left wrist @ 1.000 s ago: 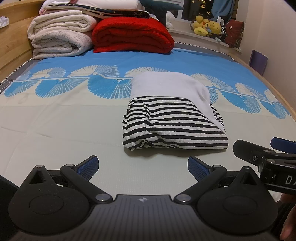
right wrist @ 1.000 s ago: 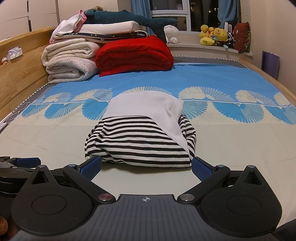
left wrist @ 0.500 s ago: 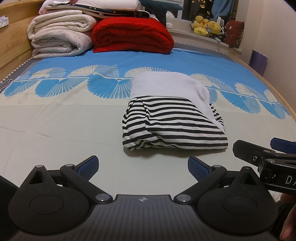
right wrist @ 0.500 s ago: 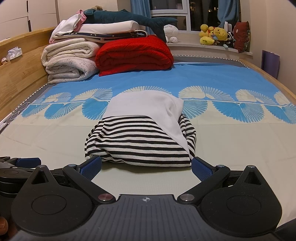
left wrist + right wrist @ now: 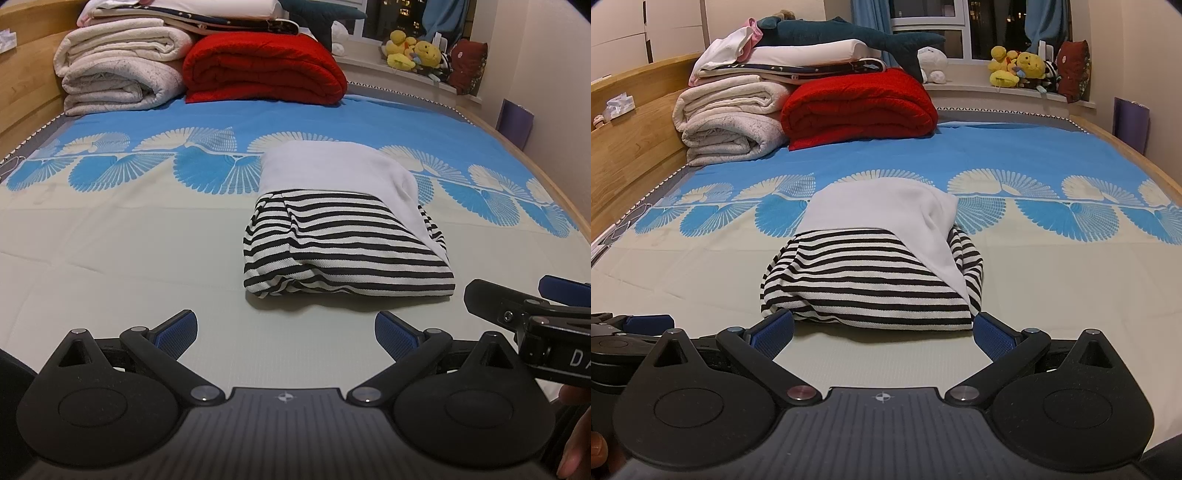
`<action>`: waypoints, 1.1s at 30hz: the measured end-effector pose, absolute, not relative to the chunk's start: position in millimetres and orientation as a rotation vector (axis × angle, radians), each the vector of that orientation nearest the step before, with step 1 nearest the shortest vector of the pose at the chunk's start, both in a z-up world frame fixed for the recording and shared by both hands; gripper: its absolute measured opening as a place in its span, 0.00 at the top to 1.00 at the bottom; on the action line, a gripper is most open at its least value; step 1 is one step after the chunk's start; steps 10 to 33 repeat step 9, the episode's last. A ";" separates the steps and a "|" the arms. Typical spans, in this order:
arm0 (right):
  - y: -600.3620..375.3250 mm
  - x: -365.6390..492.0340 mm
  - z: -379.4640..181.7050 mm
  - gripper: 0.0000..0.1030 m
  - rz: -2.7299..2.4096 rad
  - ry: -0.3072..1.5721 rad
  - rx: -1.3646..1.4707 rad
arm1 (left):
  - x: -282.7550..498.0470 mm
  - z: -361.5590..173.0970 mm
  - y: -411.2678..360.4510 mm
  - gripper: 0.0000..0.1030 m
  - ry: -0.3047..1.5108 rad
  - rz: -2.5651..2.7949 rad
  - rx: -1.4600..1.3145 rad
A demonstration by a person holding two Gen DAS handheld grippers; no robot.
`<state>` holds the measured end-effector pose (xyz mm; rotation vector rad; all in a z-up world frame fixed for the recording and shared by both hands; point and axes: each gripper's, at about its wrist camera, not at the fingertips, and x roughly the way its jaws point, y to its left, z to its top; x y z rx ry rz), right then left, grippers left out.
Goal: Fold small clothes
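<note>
Bed sheet [image 5: 110, 236] under folded striped garment [image 5: 343, 254] — both grippers spread, empty; right gripper [image 5: 882, 332] lettered "DA".

Each handheld tool is matte black. On the left gripper [image 5: 283, 330], two angled link arms end in blue textured pads [image 5: 176, 333], one either side of the jaws' gap. Behind the jaws sit two round black discs with raised triangular lugs, and silver pivot screws [image 5: 202, 392] mark the arm joints. Between them lies a ribbed grey plate bearing a small crosshair mark. The right gripper [image 5: 882, 330] has the same build; seen side-on from the left camera, its body carries the white letters "DA".
</note>
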<state>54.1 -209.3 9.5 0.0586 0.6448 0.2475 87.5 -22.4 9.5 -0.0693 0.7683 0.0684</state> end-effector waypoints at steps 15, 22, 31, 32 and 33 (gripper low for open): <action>-205.6 51.9 5.2 0.01 0.243 0.655 0.064 | 87.0 8.4 -24.2 0.01 0.769 0.073 -0.070; -205.6 51.9 5.2 0.01 0.243 0.655 0.064 | 87.0 8.4 -24.2 0.01 0.769 0.073 -0.070; -205.6 51.9 5.2 0.01 0.243 0.655 0.064 | 87.0 8.4 -24.2 0.01 0.769 0.073 -0.070; -205.6 51.9 5.2 0.01 0.243 0.655 0.064 | 87.0 8.4 -24.2 0.01 0.769 0.073 -0.070; -205.6 51.9 5.2 0.01 0.243 0.655 0.064 | 87.0 8.4 -24.2 0.01 0.769 0.073 -0.070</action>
